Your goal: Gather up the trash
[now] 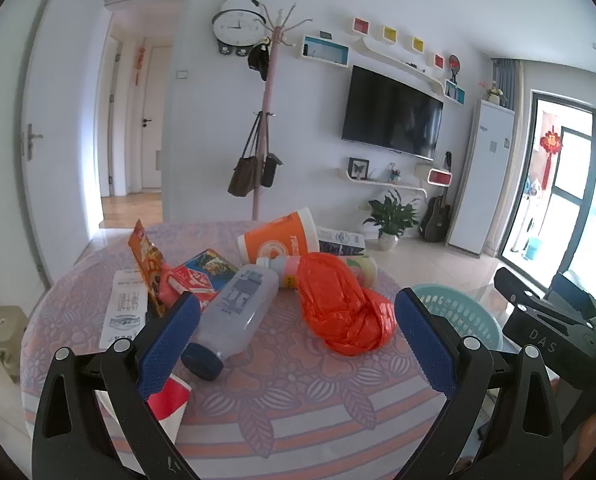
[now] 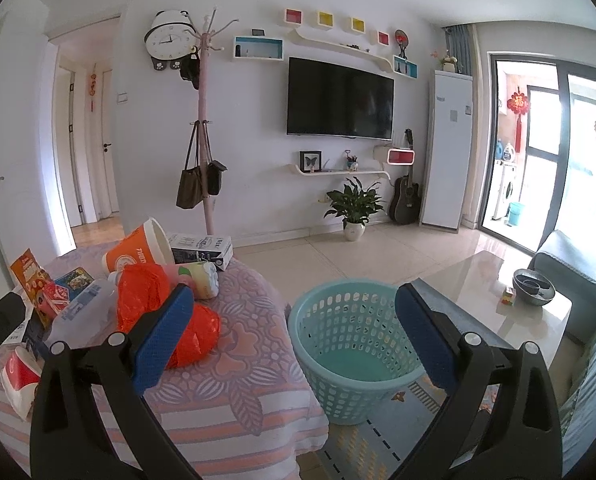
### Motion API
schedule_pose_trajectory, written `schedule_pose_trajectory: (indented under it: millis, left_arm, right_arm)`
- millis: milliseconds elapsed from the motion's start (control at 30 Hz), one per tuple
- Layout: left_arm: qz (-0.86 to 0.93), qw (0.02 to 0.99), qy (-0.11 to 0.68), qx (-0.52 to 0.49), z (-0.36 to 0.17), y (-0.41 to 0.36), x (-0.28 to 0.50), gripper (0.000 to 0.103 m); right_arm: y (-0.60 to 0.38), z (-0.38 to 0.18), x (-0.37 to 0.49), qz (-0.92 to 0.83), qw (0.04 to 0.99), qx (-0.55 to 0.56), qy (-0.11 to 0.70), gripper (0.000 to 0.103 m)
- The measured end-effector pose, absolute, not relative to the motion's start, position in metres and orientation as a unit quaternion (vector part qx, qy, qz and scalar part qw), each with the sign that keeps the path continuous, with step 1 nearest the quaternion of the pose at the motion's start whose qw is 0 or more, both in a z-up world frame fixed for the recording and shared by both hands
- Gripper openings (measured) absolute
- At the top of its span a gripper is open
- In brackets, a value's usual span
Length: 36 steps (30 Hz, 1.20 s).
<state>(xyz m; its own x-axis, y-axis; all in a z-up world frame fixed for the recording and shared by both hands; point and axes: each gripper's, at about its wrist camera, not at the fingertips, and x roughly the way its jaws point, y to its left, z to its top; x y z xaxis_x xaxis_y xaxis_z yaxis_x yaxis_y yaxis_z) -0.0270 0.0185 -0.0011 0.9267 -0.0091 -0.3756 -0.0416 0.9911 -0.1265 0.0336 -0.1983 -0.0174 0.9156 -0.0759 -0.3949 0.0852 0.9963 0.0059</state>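
Note:
Trash lies on a table with a purple and orange flowered cloth (image 1: 298, 400). It includes a clear plastic bottle (image 1: 234, 312) with a dark blue cap, a crumpled orange plastic bag (image 1: 338, 304), a tipped orange paper cup (image 1: 278, 240), a small drink bottle (image 1: 326, 268) and a milk carton (image 1: 340, 240). My left gripper (image 1: 298, 300) hovers open over the near table edge, with the bottle and bag between its fingers' lines. My right gripper (image 2: 294, 292) is open and empty, above the gap between the table and an empty teal basket (image 2: 354, 344) on the floor.
At the table's left are an orange snack packet (image 1: 148, 260), a red and blue box (image 1: 202, 272), a white paper strip (image 1: 124, 312) and a red and white carton (image 1: 170, 404). A glass coffee table (image 2: 478, 292) and a grey sofa (image 2: 574, 276) stand right of the basket.

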Motion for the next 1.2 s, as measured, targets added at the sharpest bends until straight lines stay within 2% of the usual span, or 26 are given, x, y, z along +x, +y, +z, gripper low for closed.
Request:
schedule_pose_trajectory:
  millis: [467,567,700,767,833,933,1100,1167,1200]
  left_arm:
    - [0.014,0.977,0.196,-0.08,0.001,0.034,-0.027,0.095]
    - [0.026,0.976,0.198,-0.089,0.003,0.048,-0.031,0.095]
    - [0.05,0.973,0.201,-0.105,0.004,0.08,-0.039,0.095]
    - [0.068,0.971,0.202,-0.107,0.003,0.097,-0.046,0.095]
    - [0.093,0.969,0.205,-0.105,0.001,0.115,-0.055,0.095]
    - [0.112,0.962,0.219,-0.117,-0.007,0.144,-0.067,0.095]
    - [0.08,0.947,0.274,-0.146,-0.03,0.174,-0.073,0.094]
    - [0.061,0.939,0.299,-0.157,-0.044,0.177,-0.069,0.094]
    - [0.053,0.936,0.309,-0.162,-0.05,0.177,-0.067,0.094]
  right_arm:
    - [-0.188,-0.016,0.034,-0.026,0.98,0.006,0.196,0.095]
    - [-0.183,-0.016,0.037,-0.015,0.98,0.002,0.197,0.091]
    - [-0.17,-0.018,0.044,0.019,0.979,0.0,0.202,0.08]
    - [-0.163,-0.02,0.051,0.042,0.977,0.002,0.211,0.07]
    - [-0.153,-0.023,0.06,0.066,0.973,0.002,0.219,0.055]
    - [-0.141,-0.029,0.074,0.093,0.969,0.006,0.23,0.05]
    - [-0.12,-0.05,0.105,0.137,0.955,-0.009,0.261,0.05]
    - [-0.112,-0.057,0.114,0.15,0.949,-0.017,0.275,0.055]
    - [-0.108,-0.061,0.119,0.156,0.946,-0.021,0.283,0.064]
